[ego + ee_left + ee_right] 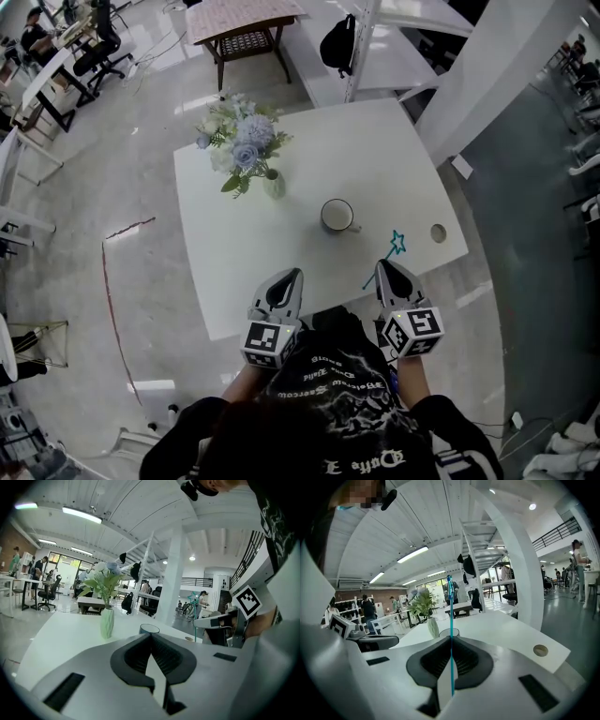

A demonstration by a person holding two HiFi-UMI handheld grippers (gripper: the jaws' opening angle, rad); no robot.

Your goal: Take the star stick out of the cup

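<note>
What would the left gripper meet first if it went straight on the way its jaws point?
Probably the cup, which sits dead ahead of the left gripper; the vase stands left of that line.

cup (337, 215) interior indistinct, distant people (368, 606) tiny

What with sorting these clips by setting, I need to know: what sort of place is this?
Probably an open-plan office or workshop hall: desks and office chairs with people at work, ceiling strip lights, and a mezzanine railing beyond white columns.
</note>
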